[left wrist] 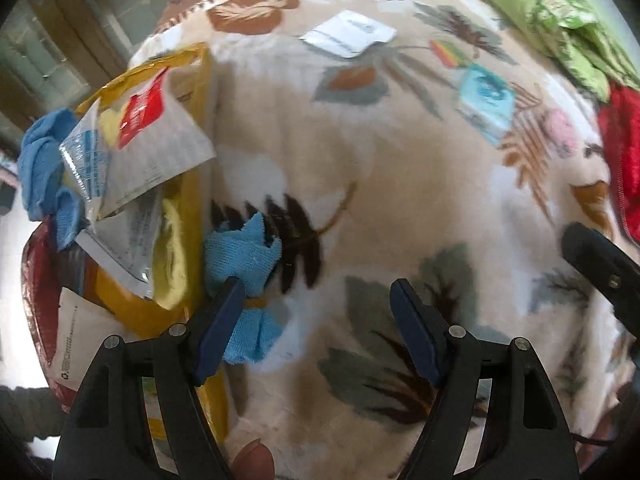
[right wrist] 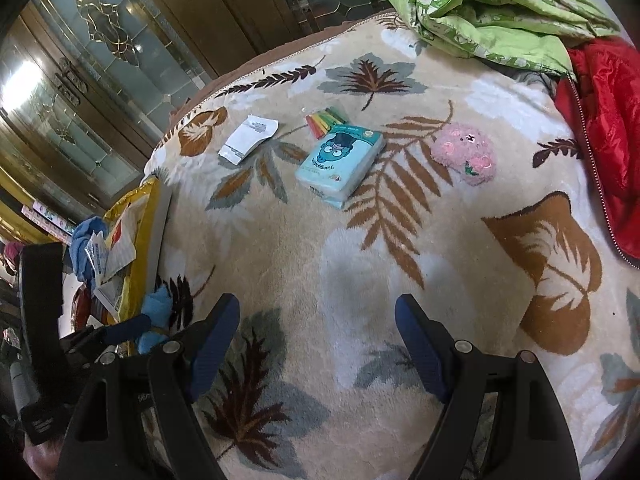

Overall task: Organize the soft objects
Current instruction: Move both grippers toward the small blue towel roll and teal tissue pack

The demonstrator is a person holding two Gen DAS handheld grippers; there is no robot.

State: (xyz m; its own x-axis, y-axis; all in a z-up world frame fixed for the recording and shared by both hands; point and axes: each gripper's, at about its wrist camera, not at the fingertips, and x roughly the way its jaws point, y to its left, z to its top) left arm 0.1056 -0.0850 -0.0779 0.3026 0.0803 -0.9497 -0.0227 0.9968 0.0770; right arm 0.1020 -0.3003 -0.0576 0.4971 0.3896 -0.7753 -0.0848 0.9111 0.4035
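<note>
A small blue cloth point(left wrist: 244, 256), tied with a yellow band, lies on the leaf-patterned blanket point(left wrist: 380, 168) beside a yellow bag point(left wrist: 188, 248). My left gripper point(left wrist: 320, 304) is open; its left finger touches the cloth. The cloth also shows in the right wrist view point(right wrist: 156, 308). My right gripper point(right wrist: 318, 328) is open and empty above the blanket point(right wrist: 400, 240). A pink plush toy point(right wrist: 464, 150), a blue tissue pack point(right wrist: 340, 160) and coloured sticks point(right wrist: 322, 118) lie farther off.
The yellow bag point(right wrist: 136, 232) holds packets point(left wrist: 152, 160) and another blue cloth point(left wrist: 42, 168). A white packet point(right wrist: 248, 140) lies on the blanket. A green quilt point(right wrist: 480, 8) and red jacket point(right wrist: 600, 140) are piled at the far right.
</note>
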